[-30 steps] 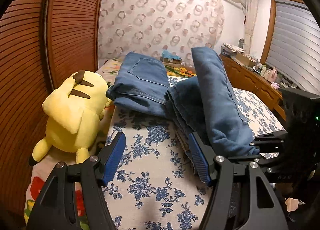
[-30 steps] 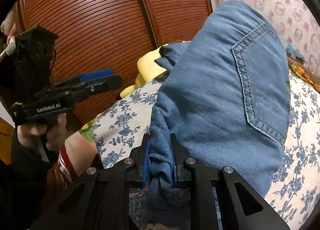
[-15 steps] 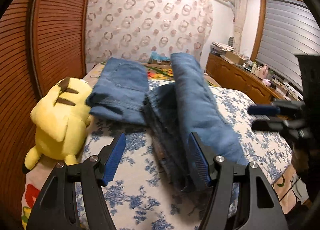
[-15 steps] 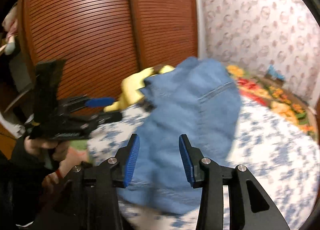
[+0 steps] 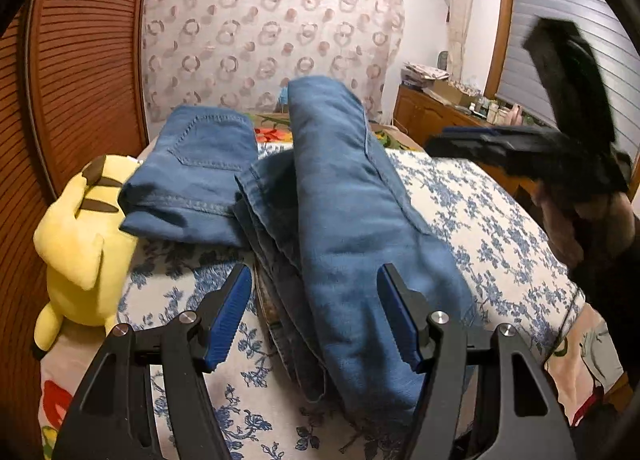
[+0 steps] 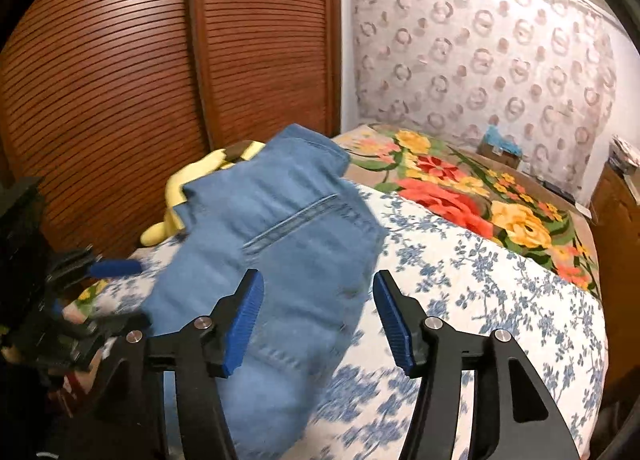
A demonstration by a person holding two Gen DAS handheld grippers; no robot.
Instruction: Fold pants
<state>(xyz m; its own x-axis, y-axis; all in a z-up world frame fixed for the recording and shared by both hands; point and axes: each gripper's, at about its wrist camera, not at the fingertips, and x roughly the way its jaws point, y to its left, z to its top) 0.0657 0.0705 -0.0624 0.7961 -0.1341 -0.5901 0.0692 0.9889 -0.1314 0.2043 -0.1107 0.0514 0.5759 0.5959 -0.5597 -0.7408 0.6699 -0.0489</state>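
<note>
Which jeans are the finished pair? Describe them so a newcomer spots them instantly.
Start at the bed with the blue-flowered sheet. Beside the yellow plush toy lies a flat folded pair of jeans. Its back pocket faces up, whereas the neighbouring pair is a longer heap.

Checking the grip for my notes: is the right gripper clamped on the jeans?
No. The right gripper is opening, its blue pads clear of the jeans on the bed.

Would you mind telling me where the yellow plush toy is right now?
In the left wrist view, the yellow plush toy lies at the bed's left edge against the wooden wardrobe doors, beside the folded jeans.
</note>
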